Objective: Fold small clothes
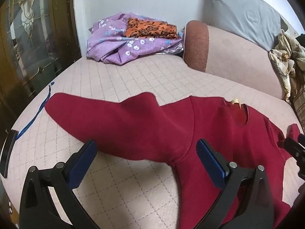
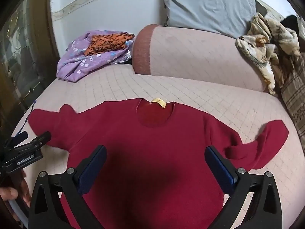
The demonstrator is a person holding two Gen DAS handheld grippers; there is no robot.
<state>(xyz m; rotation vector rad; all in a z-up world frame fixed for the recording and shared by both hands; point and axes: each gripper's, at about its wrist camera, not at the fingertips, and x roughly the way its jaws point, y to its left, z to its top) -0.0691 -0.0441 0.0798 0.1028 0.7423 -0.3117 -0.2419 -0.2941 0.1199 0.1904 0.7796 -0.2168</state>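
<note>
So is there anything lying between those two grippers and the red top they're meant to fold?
Nothing visible. The red sweater lies spread on the quilted bed cover, bare on top. The left gripper and right gripper hover open right above it; other clothes sit far back.

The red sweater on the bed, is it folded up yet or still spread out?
Spread out. The red sweater lies flat on the bed, neck hole showing, with both sleeves stretched out to the sides. No part is folded over.
</note>
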